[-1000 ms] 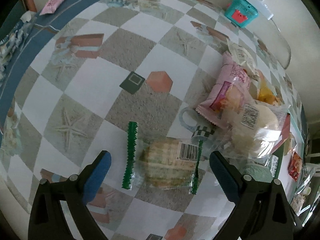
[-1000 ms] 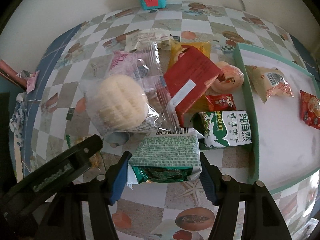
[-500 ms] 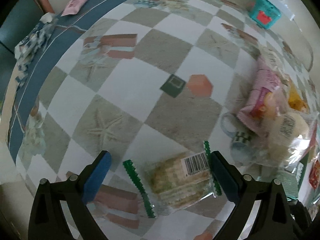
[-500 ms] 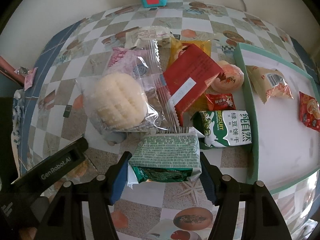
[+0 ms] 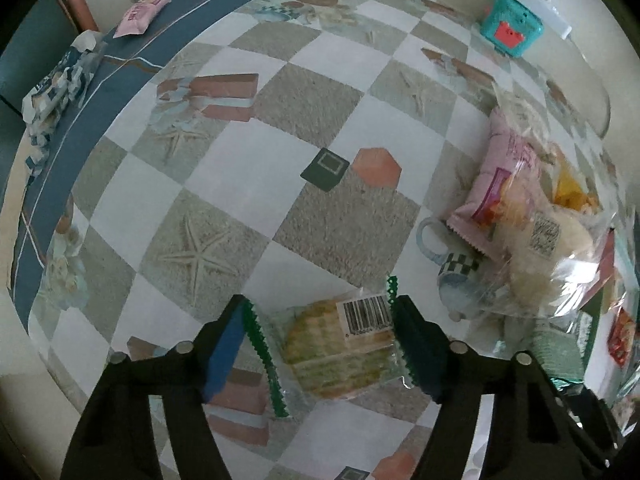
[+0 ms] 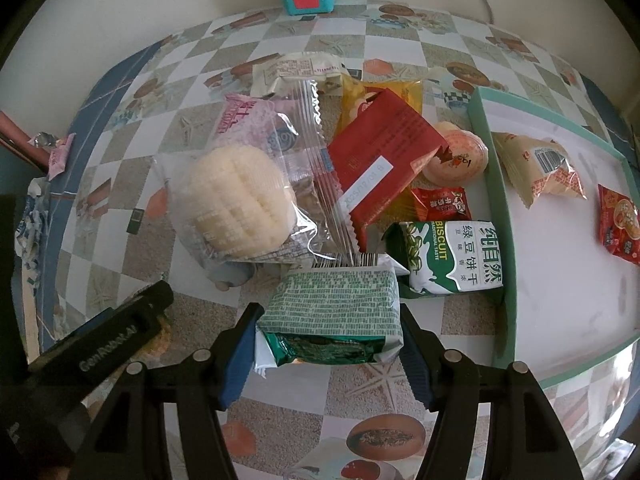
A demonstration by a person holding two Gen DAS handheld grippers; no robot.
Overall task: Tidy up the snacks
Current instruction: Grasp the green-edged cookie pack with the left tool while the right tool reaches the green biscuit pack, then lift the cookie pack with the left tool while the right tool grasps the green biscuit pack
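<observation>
- The left gripper [image 5: 320, 344] points down over the worktop [image 5: 248, 184]; its fingers [image 5: 224, 354] are closing on a clear-wrapped cake [image 5: 340, 350] with green crimped ends, which lies between them. The right-hand pad touches the wrapper by the barcode; the left-hand one looks just off the crimp, so the grip is not yet made.
- The right gripper [image 6: 330, 350] has its fingers [image 6: 416, 358] about half wide and pressed on both ends of a green packet [image 6: 334, 312], which it holds just above the worktop.
- Beyond the packet lies the snack pile: a bun [image 6: 236, 204] in a clear bag, a red packet [image 6: 380, 160], a biscuit box [image 6: 452, 256].
- To the right, touching the box, sits the tray [image 6: 490, 184] with two snacks in it; it is probably the goal.
- To do this step well, the left fingers should close on the cake's body, not only its loose film, and gently, since it looks soft.
- It should lift straight up, clear of the bun's bag nearby.
</observation>
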